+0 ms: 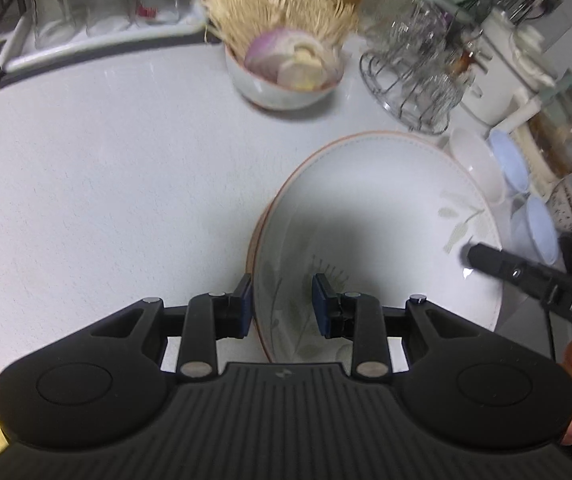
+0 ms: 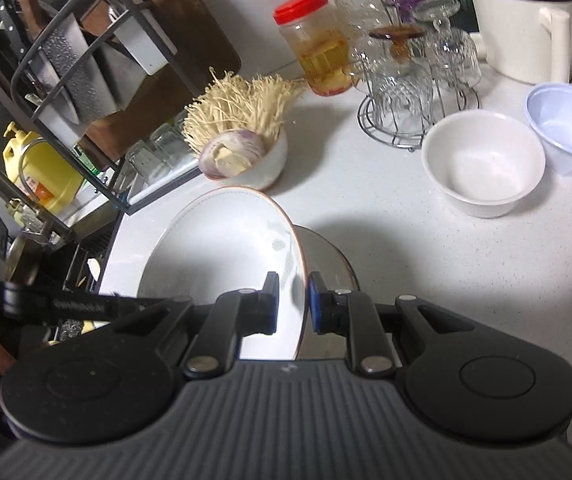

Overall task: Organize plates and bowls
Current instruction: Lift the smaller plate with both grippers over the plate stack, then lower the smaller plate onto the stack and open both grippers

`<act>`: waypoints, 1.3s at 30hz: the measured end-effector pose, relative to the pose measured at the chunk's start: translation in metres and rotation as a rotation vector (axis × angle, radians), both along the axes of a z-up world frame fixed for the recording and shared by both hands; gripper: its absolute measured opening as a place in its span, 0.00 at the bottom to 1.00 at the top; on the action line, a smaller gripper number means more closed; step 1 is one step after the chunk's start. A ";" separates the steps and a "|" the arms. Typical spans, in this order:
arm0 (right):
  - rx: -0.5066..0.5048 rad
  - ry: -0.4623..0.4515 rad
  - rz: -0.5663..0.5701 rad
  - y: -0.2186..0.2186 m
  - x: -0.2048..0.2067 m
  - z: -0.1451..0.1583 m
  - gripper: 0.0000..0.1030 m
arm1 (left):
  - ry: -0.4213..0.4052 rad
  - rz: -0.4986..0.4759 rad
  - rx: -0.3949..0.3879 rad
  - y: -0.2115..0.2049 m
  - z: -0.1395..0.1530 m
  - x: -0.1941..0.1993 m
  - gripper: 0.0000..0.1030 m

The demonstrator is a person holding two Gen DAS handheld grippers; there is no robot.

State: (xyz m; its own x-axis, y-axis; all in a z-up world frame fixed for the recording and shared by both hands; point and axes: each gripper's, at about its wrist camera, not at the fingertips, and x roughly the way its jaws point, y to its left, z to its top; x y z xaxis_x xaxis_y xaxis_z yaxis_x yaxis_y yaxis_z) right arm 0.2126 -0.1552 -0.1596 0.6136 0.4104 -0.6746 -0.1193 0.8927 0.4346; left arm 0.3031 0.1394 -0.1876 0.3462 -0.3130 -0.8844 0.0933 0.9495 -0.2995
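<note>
A large white plate with a brown rim and a leaf print is held tilted above the counter. My left gripper straddles its near rim, jaws partly closed with a gap around the rim. My right gripper straddles the opposite rim of the same plate, with pads close on both sides. The right gripper's finger shows in the left wrist view. A white bowl and a pale blue plastic bowl stand on the counter at the right.
A bowl of onion and enoki mushrooms sits at the back. A wire rack of glass cups, a red-lidded jar, a white kettle, a tray of glasses and a knife rack surround the white counter.
</note>
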 end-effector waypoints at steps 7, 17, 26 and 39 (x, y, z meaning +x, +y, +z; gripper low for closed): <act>-0.061 0.029 0.049 -0.003 0.010 -0.017 0.18 | 0.009 0.005 0.056 -0.016 -0.005 0.006 0.34; -0.179 0.072 0.071 0.003 0.017 -0.033 0.17 | 0.030 0.048 0.024 -0.014 -0.013 0.010 0.34; -0.202 0.098 0.076 0.010 0.024 -0.039 0.18 | 0.070 0.136 -0.065 0.002 -0.007 0.011 0.36; -0.196 0.070 0.039 0.005 0.021 -0.016 0.19 | 0.000 0.156 -0.015 -0.003 0.023 0.000 0.40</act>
